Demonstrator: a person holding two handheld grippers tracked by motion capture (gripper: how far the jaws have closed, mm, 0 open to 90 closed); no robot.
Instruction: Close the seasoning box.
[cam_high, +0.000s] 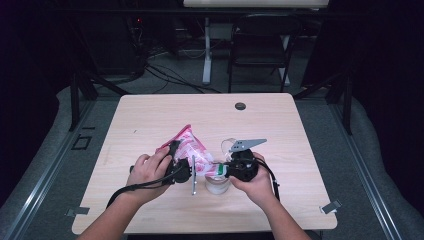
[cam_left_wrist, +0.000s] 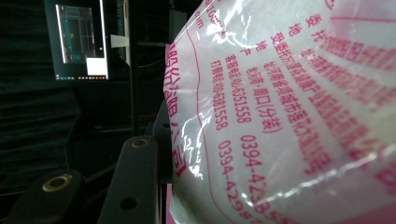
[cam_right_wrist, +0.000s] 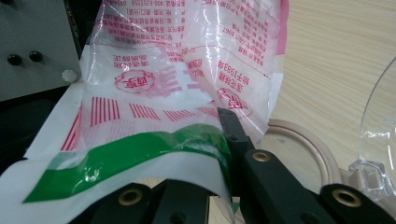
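Plastic bag (cam_high: 187, 145) with red print hangs above the tabletop (cam_high: 150, 115), stretched between both hands. The left gripper (cam_high: 184, 170) grasps its body; the right gripper (cam_high: 220, 170) is clenched on its green-banded edge, over a clear container (cam_high: 218, 182) with a hinged lid.

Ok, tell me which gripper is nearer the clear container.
Right. The right gripper hangs just above the clear container, pinching the bag's green-striped edge; the left gripper sits further left, clamping the bag.
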